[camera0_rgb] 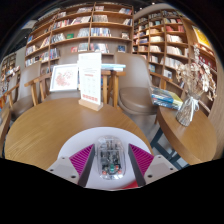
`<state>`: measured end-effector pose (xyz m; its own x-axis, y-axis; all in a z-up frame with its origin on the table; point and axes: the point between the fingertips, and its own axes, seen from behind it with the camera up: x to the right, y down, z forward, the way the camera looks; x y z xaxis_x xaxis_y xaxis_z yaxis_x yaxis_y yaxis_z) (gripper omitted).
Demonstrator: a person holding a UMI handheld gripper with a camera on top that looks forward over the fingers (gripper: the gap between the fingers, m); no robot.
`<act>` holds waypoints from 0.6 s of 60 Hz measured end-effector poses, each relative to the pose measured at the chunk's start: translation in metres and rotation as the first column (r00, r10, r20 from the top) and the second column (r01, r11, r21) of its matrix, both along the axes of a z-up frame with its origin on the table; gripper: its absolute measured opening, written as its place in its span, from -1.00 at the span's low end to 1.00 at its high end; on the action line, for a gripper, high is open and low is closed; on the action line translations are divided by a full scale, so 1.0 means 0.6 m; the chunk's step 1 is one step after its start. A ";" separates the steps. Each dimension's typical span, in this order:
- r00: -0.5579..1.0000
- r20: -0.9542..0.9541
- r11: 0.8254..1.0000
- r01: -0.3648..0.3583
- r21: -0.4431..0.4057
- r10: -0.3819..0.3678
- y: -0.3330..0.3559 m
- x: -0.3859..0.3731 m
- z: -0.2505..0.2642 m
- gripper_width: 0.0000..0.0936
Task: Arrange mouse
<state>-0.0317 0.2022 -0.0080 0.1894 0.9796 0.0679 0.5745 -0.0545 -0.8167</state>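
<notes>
White mouse [110, 158] clamped between fingers [82, 158]

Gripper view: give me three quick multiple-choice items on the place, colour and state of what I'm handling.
1. Where is the mouse?
A. Between the gripper's fingers
B. On a bookshelf
C. On the far chair

2. What colour are the finger pads?
A. Green
B. Magenta
C. Yellow

3. How is the gripper over the round table?
A. Resting on a book stack
B. Above the tabletop near its edge
C. Under the table

Answers:
1 A: the mouse sits between the two fingers of the gripper.
2 B: the pads on either side show magenta.
3 B: the round wooden table spreads out ahead of the fingers.
</notes>
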 end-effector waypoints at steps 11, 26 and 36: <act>1.000 -0.022 1.000 0.016 -0.010 -0.017 -0.013 0.045 0.060 0.80; 0.995 -0.102 0.999 -0.009 0.041 0.013 -0.108 0.255 0.218 0.82; 0.991 -0.127 0.999 -0.042 0.008 0.042 -0.187 0.407 0.261 0.81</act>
